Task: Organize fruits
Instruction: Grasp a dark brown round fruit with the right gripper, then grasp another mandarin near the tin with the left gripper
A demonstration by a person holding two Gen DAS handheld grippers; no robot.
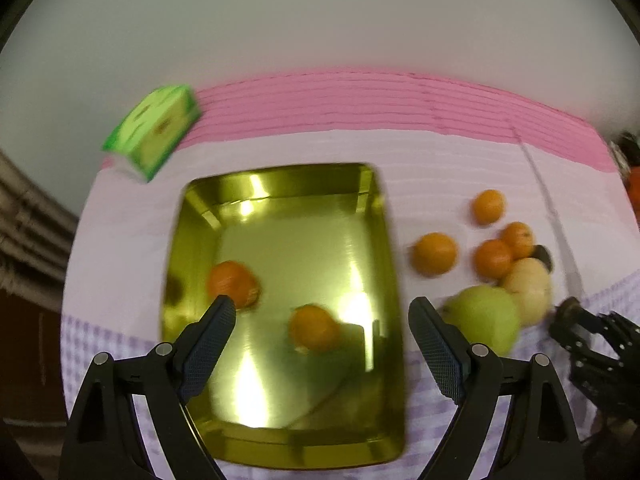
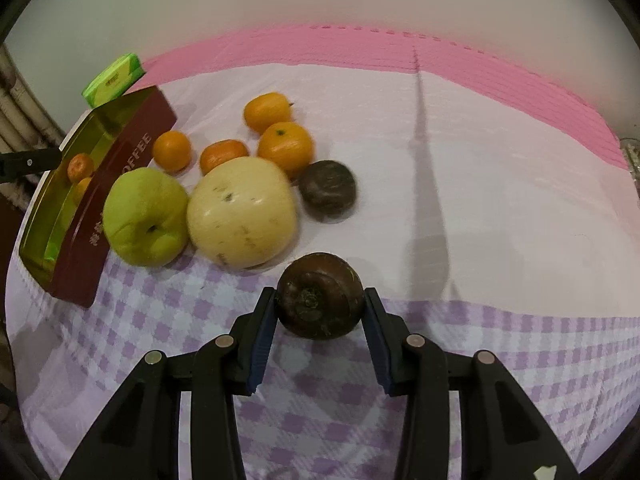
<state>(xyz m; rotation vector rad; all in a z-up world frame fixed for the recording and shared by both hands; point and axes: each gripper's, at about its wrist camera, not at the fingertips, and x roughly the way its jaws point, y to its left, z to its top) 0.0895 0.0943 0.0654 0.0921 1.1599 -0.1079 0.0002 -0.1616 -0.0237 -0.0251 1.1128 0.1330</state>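
Note:
A gold tin tray (image 1: pixel 280 432) lies on the cloth and holds two oranges (image 1: pixel 314 328) (image 1: pixel 234 284). My left gripper (image 1: pixel 320 316) is open and empty above the tray. In the right wrist view the tray (image 2: pixel 72 256) sits at the left. My right gripper (image 2: pixel 320 300) is shut on a dark brown round fruit (image 2: pixel 320 300), held just above the cloth. Beyond it lie a green apple (image 2: pixel 146 216), a pale yellow pear (image 2: pixel 242 212), another brown fruit (image 2: pixel 328 190) and several oranges (image 2: pixel 286 146).
A green tissue pack (image 1: pixel 154 132) lies behind the tray at the back left. A pink mat (image 2: pixel 400 52) runs along the far table edge by the wall. The loose fruit (image 1: pixel 484 316) sits right of the tray in the left wrist view.

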